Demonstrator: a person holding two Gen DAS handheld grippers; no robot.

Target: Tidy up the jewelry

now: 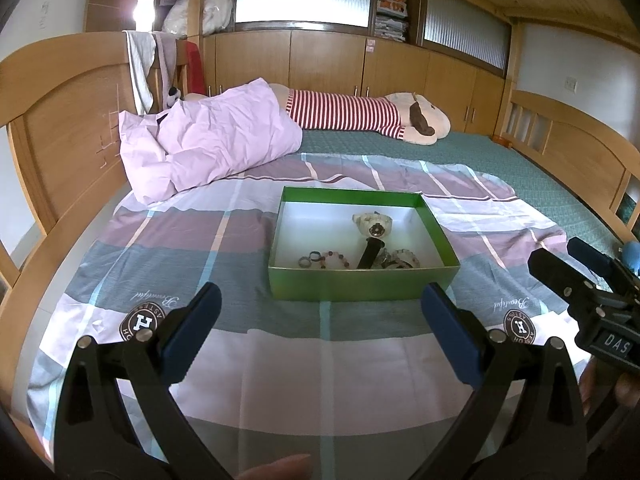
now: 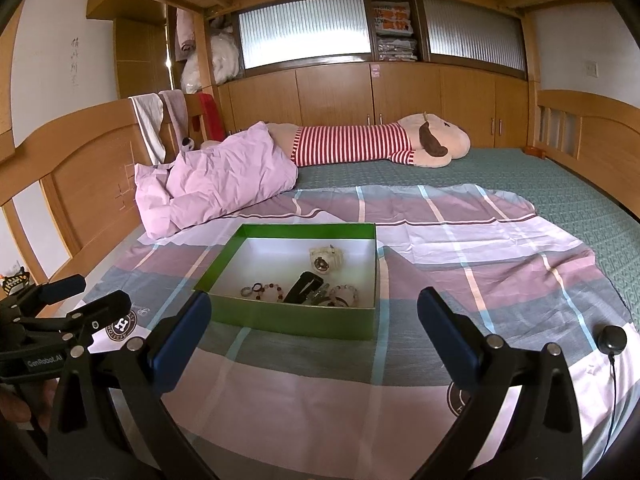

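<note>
A green box [image 1: 352, 286] [image 2: 280, 316] with a white inside sits on a checked sheet on the bed. In it lie a cream watch [image 1: 374, 224] [image 2: 326, 260], a black strap [image 1: 370, 254] [image 2: 302, 286], rings [image 1: 308, 260] [image 2: 252, 290] and bead bracelets [image 1: 334, 260] [image 2: 274, 290]. My left gripper [image 1: 320, 320] is open and empty, just in front of the box. My right gripper [image 2: 314, 324] is open and empty, in front of the box and a little to its right. Each gripper also shows at the edge of the other's view, the right one [image 1: 576, 276] and the left one [image 2: 72, 296].
A lilac pillow [image 1: 208, 136] [image 2: 216, 176] lies behind the box to the left. A long striped plush toy [image 1: 360, 114] [image 2: 380, 144] lies along the far side. A wooden headboard [image 1: 60, 120] stands at left. A small black puck with a cable [image 2: 611, 340] lies on the sheet at right.
</note>
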